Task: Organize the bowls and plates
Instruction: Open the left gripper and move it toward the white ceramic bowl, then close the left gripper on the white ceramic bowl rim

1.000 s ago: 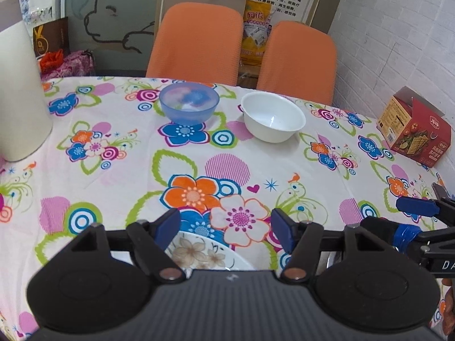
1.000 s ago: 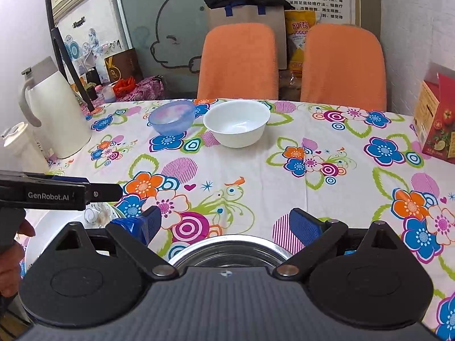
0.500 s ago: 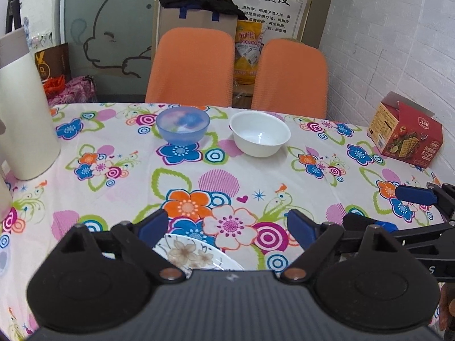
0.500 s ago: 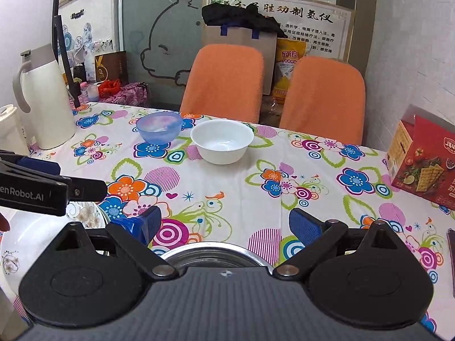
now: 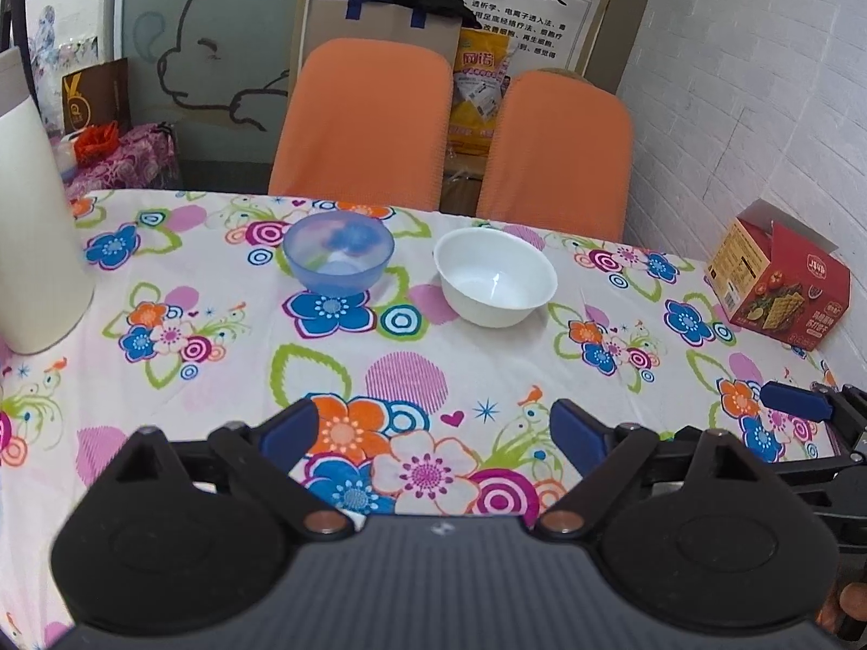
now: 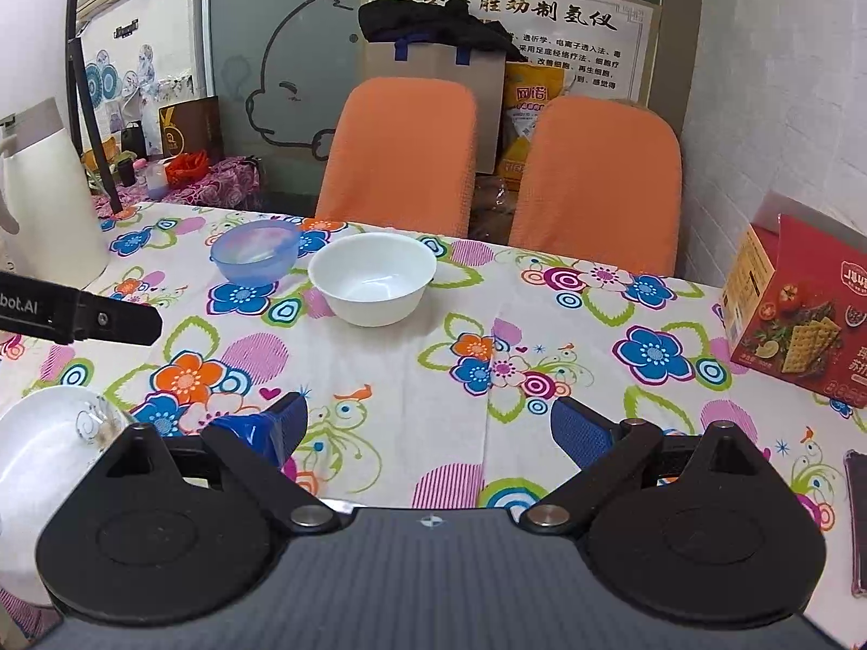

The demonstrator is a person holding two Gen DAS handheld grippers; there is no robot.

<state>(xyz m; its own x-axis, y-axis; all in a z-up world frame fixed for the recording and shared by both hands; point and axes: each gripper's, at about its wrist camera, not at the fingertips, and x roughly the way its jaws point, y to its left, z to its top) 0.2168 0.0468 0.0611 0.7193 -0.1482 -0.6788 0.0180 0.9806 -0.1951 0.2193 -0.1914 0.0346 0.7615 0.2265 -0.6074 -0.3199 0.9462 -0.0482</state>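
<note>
Raised and drawn back since a second ago: left tongs (image 5: 432, 425) and right tongs (image 6: 429, 428), both spread, pinching nothing. Metal bowl gone from view. Blue bowl (image 5: 338, 252) and white bowl (image 5: 495, 276) upright, side by side on floral worktop (image 5: 412, 357); plate (image 6: 38, 449) near left edge. Orange chairs (image 5: 360, 124) behind.

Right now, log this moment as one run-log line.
left gripper: open, empty | right gripper: open, empty | blue bowl beside white bowl, apart | patterned plate: near edge, untouched
</note>
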